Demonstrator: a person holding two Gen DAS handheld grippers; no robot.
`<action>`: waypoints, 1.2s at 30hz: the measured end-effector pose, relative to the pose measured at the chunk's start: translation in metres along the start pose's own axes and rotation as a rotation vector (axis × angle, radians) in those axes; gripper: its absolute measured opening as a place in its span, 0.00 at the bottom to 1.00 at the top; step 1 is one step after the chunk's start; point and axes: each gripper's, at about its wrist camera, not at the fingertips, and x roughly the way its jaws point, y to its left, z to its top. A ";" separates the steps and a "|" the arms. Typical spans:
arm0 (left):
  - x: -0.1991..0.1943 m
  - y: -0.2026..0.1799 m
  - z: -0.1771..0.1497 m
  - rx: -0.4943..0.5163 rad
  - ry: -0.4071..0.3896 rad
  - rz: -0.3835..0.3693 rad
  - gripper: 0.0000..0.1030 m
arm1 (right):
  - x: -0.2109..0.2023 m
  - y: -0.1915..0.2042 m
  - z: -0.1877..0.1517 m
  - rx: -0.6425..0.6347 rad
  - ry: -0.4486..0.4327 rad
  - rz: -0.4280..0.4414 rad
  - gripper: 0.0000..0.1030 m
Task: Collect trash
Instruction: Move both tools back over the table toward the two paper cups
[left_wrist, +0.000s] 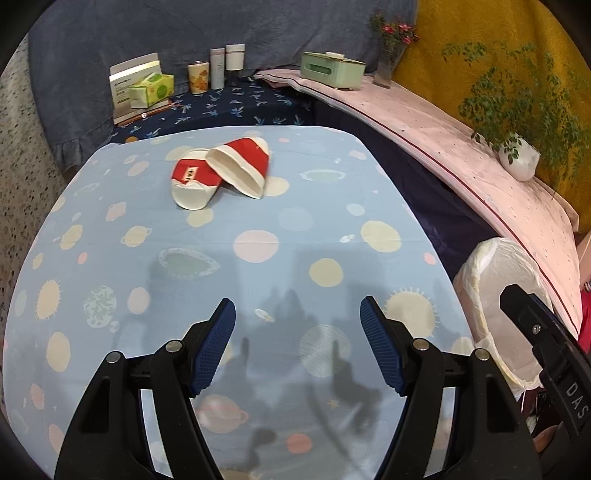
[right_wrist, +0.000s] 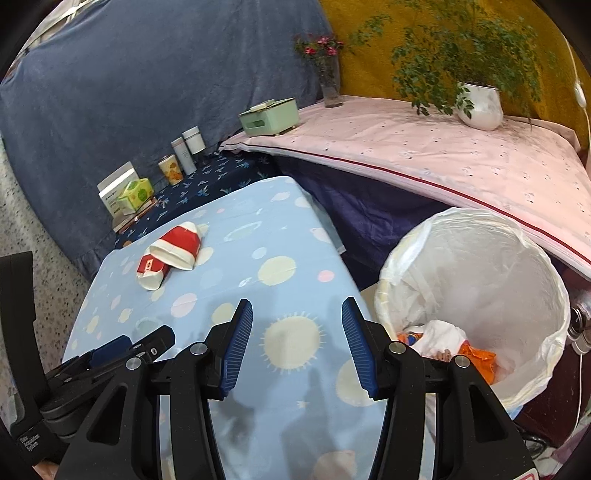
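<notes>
Red-and-white crushed cups (left_wrist: 221, 171) lie overlapped, so either spread, empty hand-held gripper (left_wrist: 297, 347) (right_wrist: 297, 345) may grab one and knock the other off the surface (left_wrist: 258, 258).

right gripper (right_wrist: 297, 341) open over table (right_wrist: 280, 236); crushed cups (right_wrist: 171, 254); bin (right_wrist: 476, 280)

Bright, even indoor light falls from above, throwing soft, overlapping grey shadows of the gripper frames across the planet-print tablecloth (left_wrist: 258, 236) in both wrist views. The white bin liner (right_wrist: 476, 280) glows pale, nearly washed out on its lit inner wall. Strong fisheye distortion bows the pink-covered ledge (left_wrist: 443, 140) and the table edges, with black vignetting in every corner. The crushed red-and-white paper cups (left_wrist: 221, 170) appear slightly soft; colours lean cool and mildly noisy.
</notes>
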 end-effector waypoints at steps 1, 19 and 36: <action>0.000 0.004 0.000 -0.005 -0.002 0.003 0.65 | 0.001 0.005 0.000 -0.008 0.003 0.004 0.48; 0.015 0.097 0.022 -0.116 0.000 0.071 0.65 | 0.056 0.095 0.007 -0.122 0.060 0.067 0.48; 0.074 0.163 0.082 -0.171 0.028 0.050 0.65 | 0.170 0.173 0.033 -0.146 0.136 0.136 0.48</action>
